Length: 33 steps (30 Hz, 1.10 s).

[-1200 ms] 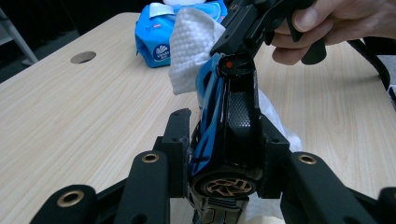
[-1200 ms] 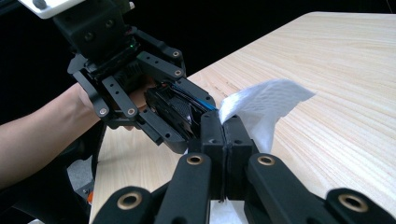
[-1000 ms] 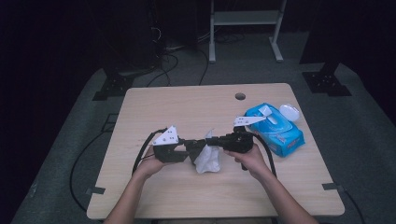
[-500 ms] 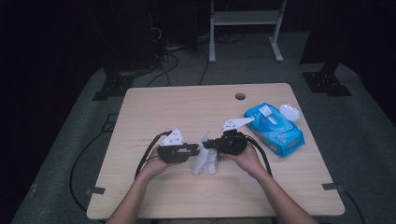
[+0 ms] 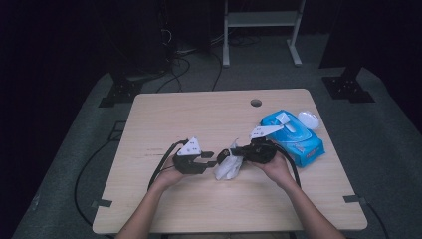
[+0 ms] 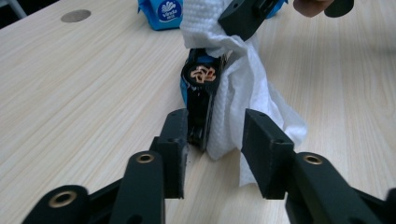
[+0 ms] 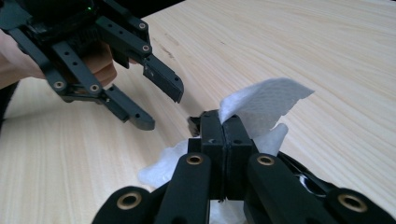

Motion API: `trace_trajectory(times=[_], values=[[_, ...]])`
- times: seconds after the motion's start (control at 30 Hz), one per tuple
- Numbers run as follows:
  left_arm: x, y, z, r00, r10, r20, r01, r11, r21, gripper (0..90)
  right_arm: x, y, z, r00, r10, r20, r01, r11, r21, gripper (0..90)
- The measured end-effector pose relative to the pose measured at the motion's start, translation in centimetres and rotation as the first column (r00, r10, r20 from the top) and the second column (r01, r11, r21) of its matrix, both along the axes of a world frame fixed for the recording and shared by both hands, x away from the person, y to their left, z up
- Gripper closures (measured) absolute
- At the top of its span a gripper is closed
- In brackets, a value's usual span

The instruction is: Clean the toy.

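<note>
A white wipe (image 5: 228,169) hangs from my right gripper (image 5: 233,153), which is shut on its top edge (image 7: 261,100); its lower end rests on the wooden table (image 5: 199,114). Wrapped partly in the wipe (image 6: 247,84) is a black and blue object (image 6: 201,88) with copper-coloured bits in its round end. My left gripper (image 6: 215,128) is open and its jaws have just been opening. The object's near end and a fold of wipe lie between them, close to the left pad. From the right gripper view, the left gripper (image 7: 161,108) sits a little to the left of my right gripper (image 7: 224,123).
A blue pack of wipes (image 5: 293,137) lies right of the right hand, with a small white lid (image 5: 308,119) behind it. A round cable hole (image 5: 256,103) sits near the table's far edge. Cables trail from both grippers toward the front edge.
The left gripper's jaws, closed beside the wipe half a second ago, now stand apart. Both hands have sunk slightly toward the table, the wipe still in the right gripper.
</note>
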<state>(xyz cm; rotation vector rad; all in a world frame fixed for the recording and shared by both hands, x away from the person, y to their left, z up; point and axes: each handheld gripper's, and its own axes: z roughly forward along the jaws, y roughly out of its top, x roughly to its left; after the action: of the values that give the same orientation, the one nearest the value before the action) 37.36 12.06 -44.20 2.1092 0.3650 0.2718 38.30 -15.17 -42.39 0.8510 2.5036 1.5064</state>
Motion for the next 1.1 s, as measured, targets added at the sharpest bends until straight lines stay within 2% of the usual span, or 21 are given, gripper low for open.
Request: trace_trajectory(times=[0.13, 0.27, 0.43, 0.53, 0.6, 0.63, 0.7, 0.73, 0.77, 0.93, 1.0, 1.03, 1.1], values=[[0.4, -1.4, 0.0, 0.9999, -0.008, 0.013, 0.008, 0.9998, 0.018, 53.2, 0.2, -0.3, 0.0, 0.9997, -0.013, 0.019, 0.013, 0.999, -0.043, 88.7], [1.2, -2.5, 0.0, 0.9999, -0.004, 0.013, 0.004, 0.9994, 0.036, 48.3, 0.2, -0.7, 0.0, 0.9995, -0.017, 0.025, 0.018, 0.9979, -0.062, 88.7], [2.4, -3.5, -0.3, 0.9999, -0.003, -0.015, 0.003, 0.9988, 0.049, 44.9, 0.4, -1.1, -0.1, 0.9995, -0.021, 0.025, 0.022, 0.999, -0.039, 88.3], [2.7, -4.1, -0.6, 0.9995, -0.013, -0.028, 0.015, 0.9976, 0.068, 43.8, 0.6, -0.5, -0.2, 0.9995, -0.013, 0.028, 0.014, 0.9993, -0.035, 88.4], [2.9, -4.4, -0.7, 0.9992, -0.02, -0.033, 0.022, 0.9977, 0.064, 43.8, 0.7, 0.1, -0.3, 0.9996, -0.007, 0.028, 0.008, 0.9992, -0.039, 88.4], [2.9, -4.4, -0.7, 0.9992, -0.024, -0.031, 0.026, 0.9975, 0.066, 45.0, 0.9, 0.4, -0.4, 0.9996, 0.0, 0.029, 0.001, 0.9993, -0.038, 88.4], [2.9, -4.4, -0.8, 0.9994, -0.034, -0.006, 0.035, 0.9971, 0.068, 58.0, 1.0, 0.7, -0.6, 0.9995, 0.002, 0.033, 0.0, 0.999, -0.044, 88.4], [3.0, -4.3, -0.8, 0.9993, -0.036, -0.014, 0.036, 0.9972, 0.065, 61.2, 1.1, 0.6, -0.6, 0.9996, 0.002, 0.029, -0.001, 0.9992, -0.041, 88.4], [3.1, -4.2, -0.7, 0.9989, -0.041, -0.024, 0.042, 0.9972, 0.061, 62.6, 1.1, 0.5, -0.6, 0.9997, 0.0, 0.025, 0.001, 0.9991, -0.042, 88.3], [3.0, -4.2, -0.8, 0.9985, -0.051, -0.02, 0.052, 0.9968, 0.06, 64.0, 1.1, -0.8, -0.6, 0.9984, -0.038, 0.04, 0.041, 0.9971, -0.065, 88.4], [3.1, -4.3, -0.9, 0.999, -0.041, -0.018, 0.042, 0.9962, 0.077, 62.1, 1.0, -0.6, -0.7, 0.9983, -0.039, 0.043, 0.042, 0.9966, -0.071, 88.4], [3.2, -4.4, -1.0, 0.9992, -0.029, -0.027, 0.032, 0.9953, 0.092, 53.2, 1.0, -0.5, -0.7, 0.9983, -0.032, 0.049, 0.036, 0.9968, -0.071, 88.4], [3.4, -4.6, -1.3, 0.9992, -0.022, -0.034, 0.025, 0.9937, 0.109, 48.6, 1.0, -0.3, -0.7, 0.9988, -0.026, 0.042, 0.029, 0.9973, -0.067, 88.4]])
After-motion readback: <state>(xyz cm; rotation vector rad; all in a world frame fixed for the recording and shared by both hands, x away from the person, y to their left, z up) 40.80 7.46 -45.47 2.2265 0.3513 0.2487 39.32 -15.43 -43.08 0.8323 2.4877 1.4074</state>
